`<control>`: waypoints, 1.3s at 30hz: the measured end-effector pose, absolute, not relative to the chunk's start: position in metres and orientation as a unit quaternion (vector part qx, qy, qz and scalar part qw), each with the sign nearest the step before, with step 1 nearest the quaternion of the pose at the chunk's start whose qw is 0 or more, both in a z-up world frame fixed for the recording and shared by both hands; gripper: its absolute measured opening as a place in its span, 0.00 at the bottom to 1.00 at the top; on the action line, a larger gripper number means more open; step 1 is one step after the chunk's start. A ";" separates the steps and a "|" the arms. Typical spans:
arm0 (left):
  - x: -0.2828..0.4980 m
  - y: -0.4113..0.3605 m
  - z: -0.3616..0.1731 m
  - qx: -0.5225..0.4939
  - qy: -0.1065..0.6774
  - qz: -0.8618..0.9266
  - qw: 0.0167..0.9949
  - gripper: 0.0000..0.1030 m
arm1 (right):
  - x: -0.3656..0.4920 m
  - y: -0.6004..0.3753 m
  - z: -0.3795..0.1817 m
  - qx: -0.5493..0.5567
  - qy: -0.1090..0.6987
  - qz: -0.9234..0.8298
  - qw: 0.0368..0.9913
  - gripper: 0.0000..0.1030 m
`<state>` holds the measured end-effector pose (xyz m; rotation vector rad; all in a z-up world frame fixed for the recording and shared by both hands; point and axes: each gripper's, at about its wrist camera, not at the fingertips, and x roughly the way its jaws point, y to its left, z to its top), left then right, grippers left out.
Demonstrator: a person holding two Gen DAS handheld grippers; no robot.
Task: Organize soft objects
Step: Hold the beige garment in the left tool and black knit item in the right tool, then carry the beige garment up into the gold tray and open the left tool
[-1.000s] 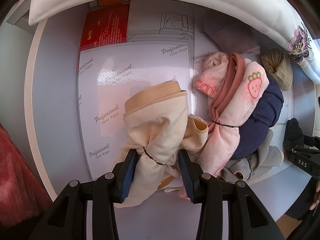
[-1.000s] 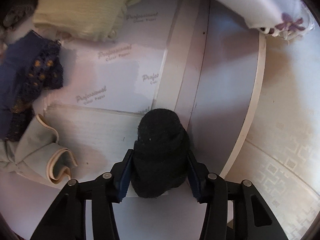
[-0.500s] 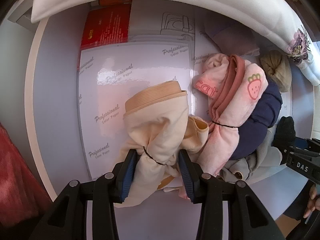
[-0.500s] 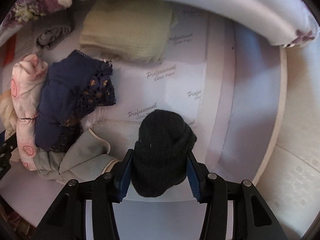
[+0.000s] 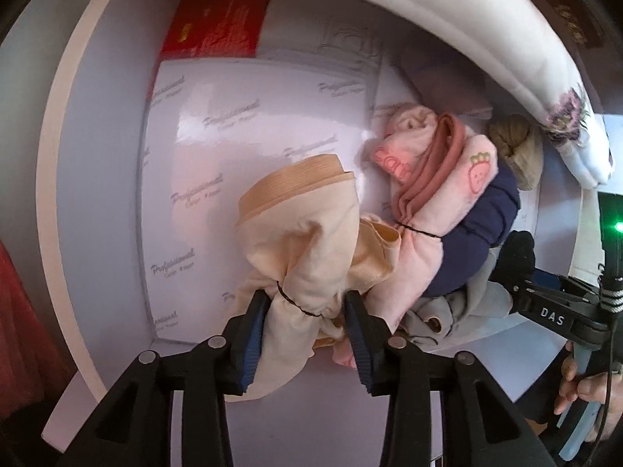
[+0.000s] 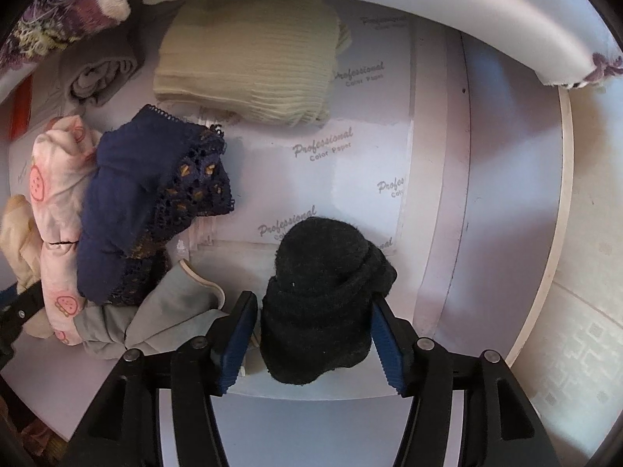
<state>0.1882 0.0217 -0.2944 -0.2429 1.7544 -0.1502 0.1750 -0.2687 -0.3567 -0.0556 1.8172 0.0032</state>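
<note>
The left claw [image 5: 307, 334] is clamping the cream tied bundle [image 5: 303, 249] at lower centre, apparently to position it. The right claw [image 6: 315, 334] is opening around the black sock roll [image 6: 323, 295], seemingly releasing it beside the navy lace garment [image 6: 155, 198].

Round white table [image 6: 506, 179], patterned pale floor tiles [image 6: 584, 330], daylight.

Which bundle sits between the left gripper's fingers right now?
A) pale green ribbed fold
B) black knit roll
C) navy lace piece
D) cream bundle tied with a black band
D: in the left wrist view the left gripper has its blue pads pressed on the cream bundle on both sides, just by its black band.
</note>
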 end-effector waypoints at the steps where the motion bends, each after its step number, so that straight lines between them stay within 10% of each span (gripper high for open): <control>1: 0.188 0.025 -0.294 -0.113 0.766 -0.065 0.629 0.41 | 0.177 -0.265 -0.357 -0.022 0.788 0.001 0.615 0.59; 20: 0.183 0.033 -0.299 -0.053 0.755 -0.051 0.651 0.53 | 0.186 -0.264 -0.336 -0.039 0.790 0.008 0.612 0.69; 29: 0.177 0.023 -0.288 -0.043 0.743 -0.076 0.663 0.33 | 0.180 -0.258 -0.337 -0.056 0.788 0.007 0.613 0.70; 39: 0.184 0.031 -0.298 -0.036 0.747 -0.065 0.661 0.52 | 0.174 -0.257 -0.341 -0.059 0.785 0.009 0.616 0.70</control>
